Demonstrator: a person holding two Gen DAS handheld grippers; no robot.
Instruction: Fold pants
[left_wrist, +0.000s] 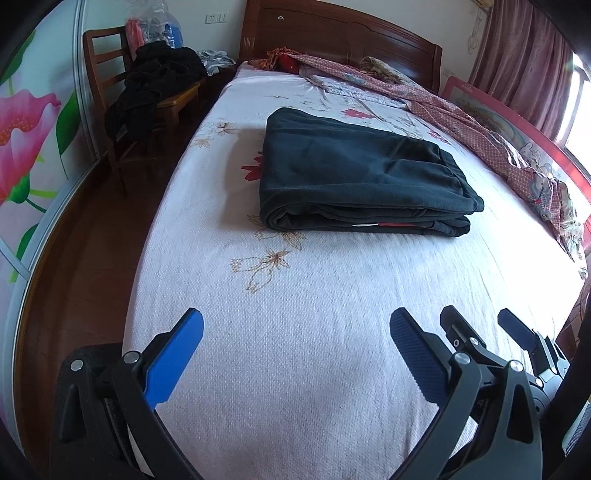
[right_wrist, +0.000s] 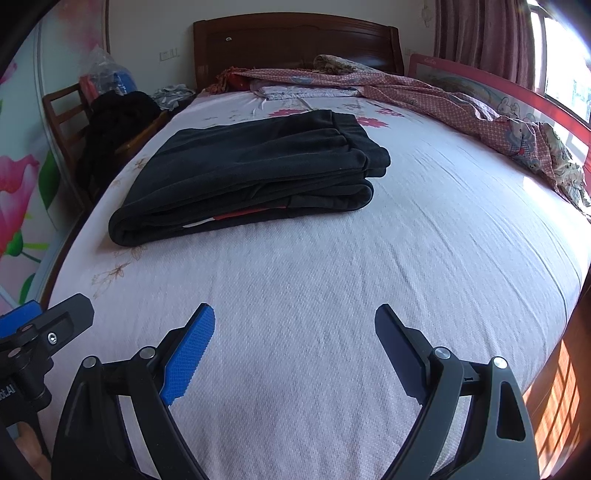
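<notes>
With the pants (left_wrist: 354, 173) folded mid-bed (left_wrist: 295, 295), we keep both spread, empty tongs, left (left_wrist: 295, 354) and right (right_wrist: 295, 350), clear of the stack.

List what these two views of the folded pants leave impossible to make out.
- Pants inner layers: both views, covered by the top fold.
- Red and white bit at the near edge: both views, too small to identify.
- Chair seat: both views, buried under dark clothes.
</notes>
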